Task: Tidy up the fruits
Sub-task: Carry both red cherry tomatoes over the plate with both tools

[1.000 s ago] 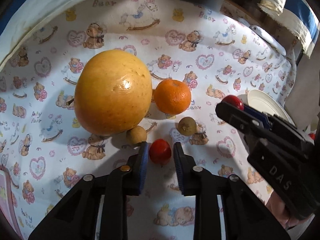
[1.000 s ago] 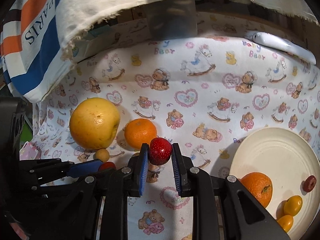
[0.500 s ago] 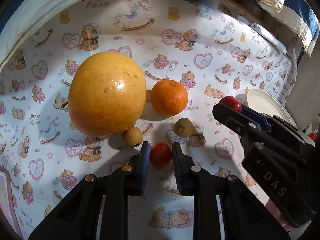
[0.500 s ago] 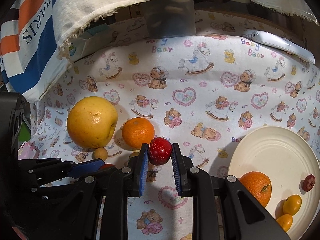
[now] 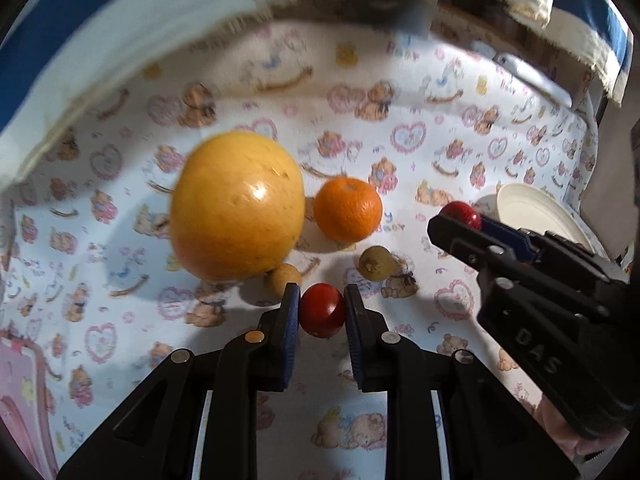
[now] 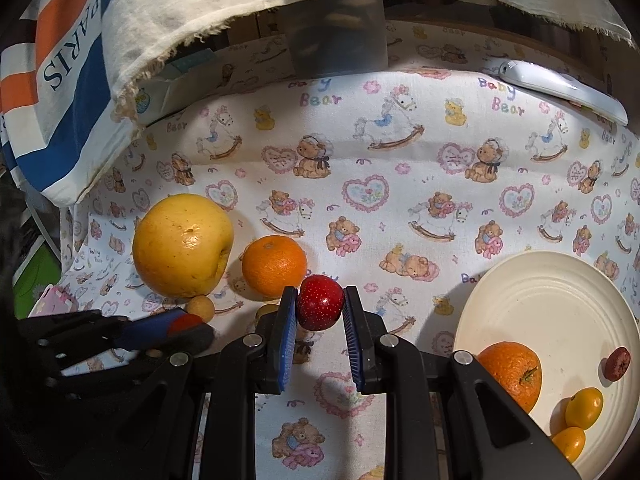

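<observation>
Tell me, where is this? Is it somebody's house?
Probably a home. The fruit lies on a baby-bear cloth, beside a cream plate, with a striped PARIS cloth hanging behind and a white remote at the back.

From my right wrist view, the left claw (image 6: 176,330) hides most of its small red fruit (image 6: 185,322), and my right claw's fingers (image 6: 285,320) cover nearly all of a little olive fruit (image 6: 267,311) behind them. The cream plate (image 6: 560,300) right of that claw is cut by the frame edge. My left wrist view blurs the far cloth (image 5: 280,76).
</observation>
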Demonstrator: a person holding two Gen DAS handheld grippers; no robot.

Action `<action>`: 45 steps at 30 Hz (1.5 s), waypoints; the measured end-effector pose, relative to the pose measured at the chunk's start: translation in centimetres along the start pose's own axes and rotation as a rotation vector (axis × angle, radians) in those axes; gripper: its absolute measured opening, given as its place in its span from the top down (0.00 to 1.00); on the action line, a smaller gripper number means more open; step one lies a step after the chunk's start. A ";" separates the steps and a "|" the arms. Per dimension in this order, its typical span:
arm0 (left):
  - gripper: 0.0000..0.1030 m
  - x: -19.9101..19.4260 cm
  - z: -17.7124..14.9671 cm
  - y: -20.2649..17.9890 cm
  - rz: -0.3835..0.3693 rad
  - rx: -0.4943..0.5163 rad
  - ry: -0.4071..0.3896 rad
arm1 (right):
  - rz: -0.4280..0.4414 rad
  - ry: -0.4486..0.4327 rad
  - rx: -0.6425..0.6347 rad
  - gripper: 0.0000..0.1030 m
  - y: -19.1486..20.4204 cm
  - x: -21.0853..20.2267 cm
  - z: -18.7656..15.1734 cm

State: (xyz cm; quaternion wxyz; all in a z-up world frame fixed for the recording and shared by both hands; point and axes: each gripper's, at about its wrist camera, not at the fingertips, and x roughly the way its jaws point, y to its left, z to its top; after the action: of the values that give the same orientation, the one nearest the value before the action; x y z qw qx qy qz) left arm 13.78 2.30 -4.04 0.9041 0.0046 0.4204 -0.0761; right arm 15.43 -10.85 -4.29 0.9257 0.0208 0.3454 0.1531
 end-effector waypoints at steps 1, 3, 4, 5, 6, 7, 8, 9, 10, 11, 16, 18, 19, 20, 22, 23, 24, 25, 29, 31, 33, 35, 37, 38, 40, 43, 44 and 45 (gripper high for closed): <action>0.79 -0.4 0.0 0.1 0.005 -0.001 -0.008 | -0.002 -0.002 -0.002 0.77 0.0 0.0 0.0; 0.79 -1.3 0.0 0.3 0.016 -0.002 -0.025 | -0.007 -0.009 -0.006 0.77 0.1 -0.1 -0.1; 0.79 -1.7 -0.1 0.4 0.020 -0.004 -0.034 | -0.009 -0.014 -0.008 0.77 0.2 -0.3 -0.1; 0.80 -2.1 -0.1 0.5 0.024 -0.008 -0.042 | -0.014 -0.026 -0.013 0.77 0.2 -0.5 -0.1; 0.80 -2.6 -0.1 0.6 0.025 -0.014 -0.052 | -0.028 -0.039 -0.019 0.77 0.4 -0.8 -0.1; 0.79 -3.0 -0.2 0.7 0.025 -0.020 -0.059 | -0.033 -0.047 -0.016 0.77 0.4 -1.2 0.0; 0.79 -3.4 -0.2 0.8 0.024 -0.026 -0.067 | -0.022 -0.052 -0.011 0.77 0.4 -1.7 0.2; 0.79 -3.8 -0.2 0.7 0.025 -0.025 -0.073 | -0.013 -0.062 -0.010 0.77 0.6 -2.3 0.5; 0.80 -4.2 -0.2 0.6 0.026 -0.020 -0.081 | -0.032 -0.069 -0.018 0.77 0.8 -2.9 0.8; 0.79 -4.6 -0.2 0.4 0.029 -0.013 -0.093 | -0.059 -0.074 -0.022 0.77 0.9 -3.4 1.1; 0.80 -6.3 0.3 -1.5 0.003 -0.003 -0.162 | -0.043 -0.093 -0.019 0.77 -0.1 -6.7 1.1; 0.80 -6.8 0.4 -2.7 -0.024 0.013 -0.171 | -0.064 -0.111 -0.032 0.77 -1.4 -8.3 0.7; 0.79 -6.9 0.4 -3.3 -0.032 0.021 -0.175 | -0.070 -0.116 -0.034 0.77 -1.9 -8.9 0.5; 0.80 -7.1 0.4 -4.1 -0.045 0.033 -0.181 | -0.083 -0.126 -0.038 0.77 -2.7 -9.6 0.3; 0.79 -7.5 0.5 -5.7 -0.076 0.044 -0.189 | -0.130 -0.175 -0.009 0.77 -4.7 -11.8 0.5; 0.79 -7.5 0.5 -6.5 -0.091 0.045 -0.192 | -0.141 -0.197 0.016 0.77 -5.7 -12.7 0.6; 0.80 -7.5 0.6 -7.2 -0.102 0.046 -0.195 | -0.141 -0.208 0.036 0.77 -6.7 -13.6 0.7; 0.80 -7.5 0.7 -8.1 -0.114 0.050 -0.195 | -0.143 -0.211 0.052 0.77 -7.8 -14.4 0.7; 0.79 -7.5 0.8 -11.4 -0.144 0.087 -0.203 | -0.190 -0.232 0.054 0.77 -10.2 -16.5 0.4; 0.80 -7.5 0.8 -13.0 -0.162 0.104 -0.207 | -0.207 -0.235 0.049 0.77 -11.2 -17.2 -0.2; 0.80 -7.4 0.7 -14.2 -0.181 0.116 -0.203 | -0.214 -0.224 0.048 0.77 -12.3 -17.4 -0.9; 0.79 -7.1 0.5 -15.6 -0.192 0.132 -0.189 | -0.220 -0.206 0.052 0.77 -13.1 -17.1 -1.6; 0.79 -6.7 0.2 -16.7 -0.197 0.141 -0.169 | -0.219 -0.179 0.068 0.77 -14.0 -16.5 -2.3; 0.79 -6.5 0.0 -17.2 -0.205 0.145 -0.162 | -0.221 -0.158 0.078 0.77 -14.4 -16.1 -2.6; 0.79 -5.9 -0.3 -18.0 -0.215 0.160 -0.146 | -0.247 -0.087 0.098 0.77 -15.1 -15.0 -3.0; 0.79 -4.8 -0.5 -18.7 -0.227 0.161 -0.125 | -0.214 -0.027 0.123 0.77 -15.9 -14.2 -3.4; 0.79 -4.4 -0.6 -18.9 -0.234 0.159 -0.117 | -0.213 -0.019 0.126 0.77 -16.0 -14.1 -3.6; 0.79 -4.1 -0.7 -19.0 -0.240 0.154 -0.108 | -0.215 -0.013 0.124 0.77 -16.0 -14.0 -3.7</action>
State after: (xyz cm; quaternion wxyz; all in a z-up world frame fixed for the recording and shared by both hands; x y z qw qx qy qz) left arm 7.99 -15.89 -0.34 0.9068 0.0197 0.3616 -0.2159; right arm 7.35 -30.53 -0.54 0.9358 0.0417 0.3485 0.0312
